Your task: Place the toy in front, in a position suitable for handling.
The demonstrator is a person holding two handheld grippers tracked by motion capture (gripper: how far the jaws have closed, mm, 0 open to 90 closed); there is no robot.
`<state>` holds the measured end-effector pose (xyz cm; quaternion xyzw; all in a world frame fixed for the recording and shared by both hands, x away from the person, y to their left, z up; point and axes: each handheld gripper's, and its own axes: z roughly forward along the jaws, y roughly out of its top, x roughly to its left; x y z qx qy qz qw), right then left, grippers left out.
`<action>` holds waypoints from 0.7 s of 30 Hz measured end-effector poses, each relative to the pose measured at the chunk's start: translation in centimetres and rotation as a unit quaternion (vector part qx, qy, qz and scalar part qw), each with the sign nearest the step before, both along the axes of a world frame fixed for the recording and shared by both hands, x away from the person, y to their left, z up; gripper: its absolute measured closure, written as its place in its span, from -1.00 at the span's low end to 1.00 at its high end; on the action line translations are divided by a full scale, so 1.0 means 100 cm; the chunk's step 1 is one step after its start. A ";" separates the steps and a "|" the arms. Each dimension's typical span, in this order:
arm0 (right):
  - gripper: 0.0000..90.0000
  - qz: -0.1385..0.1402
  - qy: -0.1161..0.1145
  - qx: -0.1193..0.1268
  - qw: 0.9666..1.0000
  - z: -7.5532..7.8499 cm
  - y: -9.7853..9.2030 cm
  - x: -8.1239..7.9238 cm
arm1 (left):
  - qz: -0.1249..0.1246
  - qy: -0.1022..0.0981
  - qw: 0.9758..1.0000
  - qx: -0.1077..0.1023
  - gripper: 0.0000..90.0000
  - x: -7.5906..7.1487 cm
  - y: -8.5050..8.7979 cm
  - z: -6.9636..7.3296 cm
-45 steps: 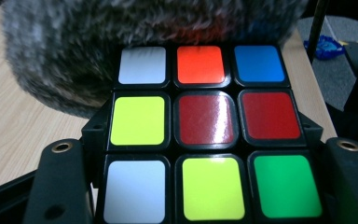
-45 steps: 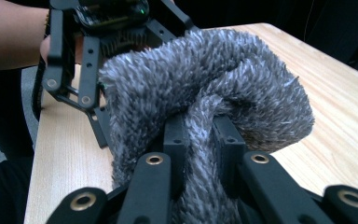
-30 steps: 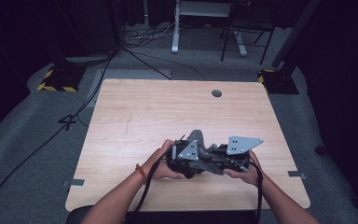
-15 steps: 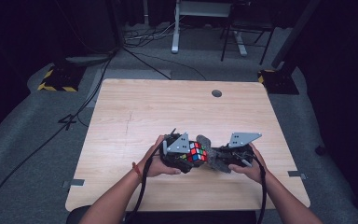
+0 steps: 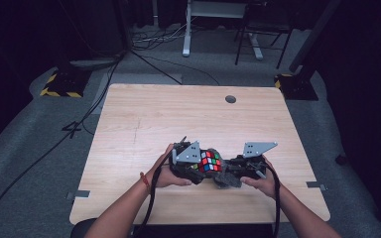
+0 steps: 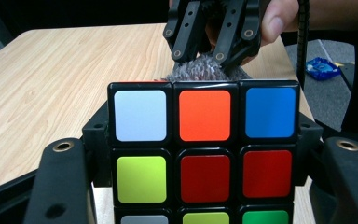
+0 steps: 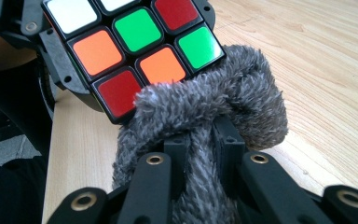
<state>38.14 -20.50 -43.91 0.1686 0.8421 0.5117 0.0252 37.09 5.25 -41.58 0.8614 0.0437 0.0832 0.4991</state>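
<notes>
A scrambled colour cube [image 5: 210, 161] is held just above the table's near edge, with my left gripper [image 5: 203, 167] shut on it. In the left gripper view the cube [image 6: 205, 154] sits between the two black jaws, one pressing on each side. My right gripper [image 7: 200, 154] is shut on a grey fuzzy cloth [image 7: 214, 112]. The cloth bulges out ahead of the jaws and touches the cube's [image 7: 135, 42] lower corner. From the left gripper view, the right gripper [image 6: 209, 51] and the cloth [image 6: 200, 72] show just behind the cube's top edge.
The wooden table [image 5: 178, 124] has a round cable hole [image 5: 230, 99] near its far edge. Cables trail from both grippers over the near edge. On the floor beyond stand desk legs [image 5: 186, 29] and yellow-black striped blocks [image 5: 59, 84].
The two grippers overlapped and hid the cube a second ago. They now stand slightly apart, the cube's top face shows between them, and the right gripper with the cloth has sunk lower.
</notes>
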 end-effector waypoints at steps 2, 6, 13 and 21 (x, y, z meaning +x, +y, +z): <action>0.77 0.001 0.002 0.006 1.000 0.001 -0.001 0.000 | -0.002 -0.002 1.000 0.000 -0.26 0.000 0.001 0.001; 0.77 0.001 -0.003 0.010 1.000 0.004 -0.001 -0.002 | -0.003 -0.004 1.000 0.004 -0.27 -0.001 0.001 0.002; 0.77 -0.003 -0.007 0.013 1.000 0.008 -0.003 -0.003 | 0.005 -0.013 1.000 0.023 -0.27 -0.002 0.000 0.000; 0.77 -0.008 -0.031 0.012 0.999 0.016 -0.005 -0.008 | 0.011 -0.016 0.999 0.049 -0.27 0.000 -0.004 -0.005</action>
